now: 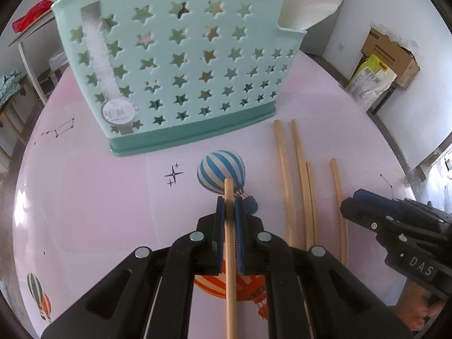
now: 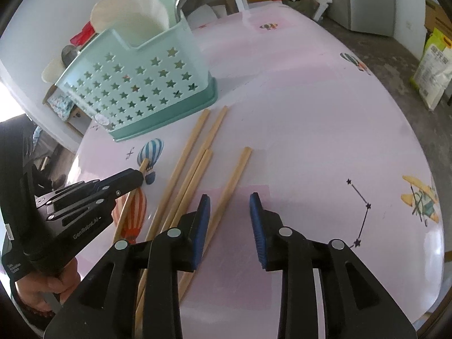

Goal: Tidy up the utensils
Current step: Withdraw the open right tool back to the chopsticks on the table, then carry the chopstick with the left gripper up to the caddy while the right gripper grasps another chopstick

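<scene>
L gripper (image 1: 229,200) is held low over the table, pointing fwd toward the caddy; a bare hand (image 2: 46,288) holds its handle. Its blue ribbed pads are clamped on one wooden chopstick (image 1: 230,254), which runs lengthwise between the fingers, tip sticking out just ahead of them over the blue-striped balloon print (image 1: 220,169).

R gripper (image 2: 230,212) sits to the right of it, also low, jaws spread wide w/ nothing between them; the left pad (image 2: 202,220) hangs just over or beside the nearest loose chopstick – can't tell if touching.

Four more chopsticks (image 1: 303,180) lie flat on the table just right of the L gripper, roughly parallel: round, pale, plain wood.

Ahead of the L gripper stands the utensil caddy (image 1: 180,65): mint-green plastic w/ star cut-outs, darker teal base, round sticker low on the front. Something white and curved (image 2: 132,19) sits inside it.

Table (image 2: 310,130) is glossy pink w/ balloon, plane and star prints.
</scene>
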{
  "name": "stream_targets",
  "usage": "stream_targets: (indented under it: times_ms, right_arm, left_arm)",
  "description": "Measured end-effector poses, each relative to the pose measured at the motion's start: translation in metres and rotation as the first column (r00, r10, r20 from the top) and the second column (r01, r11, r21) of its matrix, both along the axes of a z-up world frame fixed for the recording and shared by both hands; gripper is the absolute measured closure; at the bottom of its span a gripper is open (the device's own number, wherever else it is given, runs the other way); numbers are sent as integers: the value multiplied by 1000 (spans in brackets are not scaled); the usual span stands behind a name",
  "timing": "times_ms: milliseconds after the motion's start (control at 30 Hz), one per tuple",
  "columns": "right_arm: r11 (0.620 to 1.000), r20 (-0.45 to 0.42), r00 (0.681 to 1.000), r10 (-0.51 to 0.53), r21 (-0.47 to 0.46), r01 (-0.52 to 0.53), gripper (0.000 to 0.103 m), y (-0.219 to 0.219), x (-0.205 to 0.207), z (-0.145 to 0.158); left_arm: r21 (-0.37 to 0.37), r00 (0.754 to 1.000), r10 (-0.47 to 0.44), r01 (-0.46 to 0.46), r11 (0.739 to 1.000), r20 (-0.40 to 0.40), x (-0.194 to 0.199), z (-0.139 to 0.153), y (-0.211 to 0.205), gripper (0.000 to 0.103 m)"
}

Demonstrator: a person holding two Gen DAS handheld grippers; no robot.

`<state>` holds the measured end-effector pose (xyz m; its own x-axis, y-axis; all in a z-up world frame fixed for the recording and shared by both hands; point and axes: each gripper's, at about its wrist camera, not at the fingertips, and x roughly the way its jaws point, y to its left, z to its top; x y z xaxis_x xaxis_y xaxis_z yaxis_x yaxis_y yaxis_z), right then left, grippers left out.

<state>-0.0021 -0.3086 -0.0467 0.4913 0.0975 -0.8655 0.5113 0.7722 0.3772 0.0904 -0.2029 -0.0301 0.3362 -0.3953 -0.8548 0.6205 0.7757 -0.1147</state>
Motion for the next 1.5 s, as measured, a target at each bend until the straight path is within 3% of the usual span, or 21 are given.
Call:
stream_targets:
  times_ms: [167,367,667,867,1000,1100,1267,1500]
  right_arm:
    - [1000,2,1000,-5,4,5,74,-4,3,-3]
    - [1000,6,1000,-11,13,11,74,-6,2,-4]
    - [1000,-2,1000,-7,5,7,74,-9,10,-5]
    - [998,-40,999,12,-55,-15,75,-3,20,-4]
    - [991,-74,997,23,-128,-32,78,5,25,-4]
    - [984,-97,995,5,-175,-22,92,9,28,-4]
    - [992,-58,997,-45,-121,37,98,2,22,-6]
    - [996,5,997,-71,-49,71,99,-11,14,-1]
  left_arm:
    - [-3,1000,2,-1,1000,16,5,1,-5,97]
    - [-44,1000,17,-18,999,-21,12,5,3,97]
    - [-203,1000,26,-25,979,2,11,54,30,97]
    - [-282,998,37,-24,959,41,6,85,47,97]
    - [-310,997,46,-24,950,64,4,96,55,97]
    - [-336,996,55,-28,942,73,4,101,61,97]
    - [-363,994,58,-20,932,93,5,113,74,97]
    - [-401,988,70,-10,916,137,-1,140,82,97]
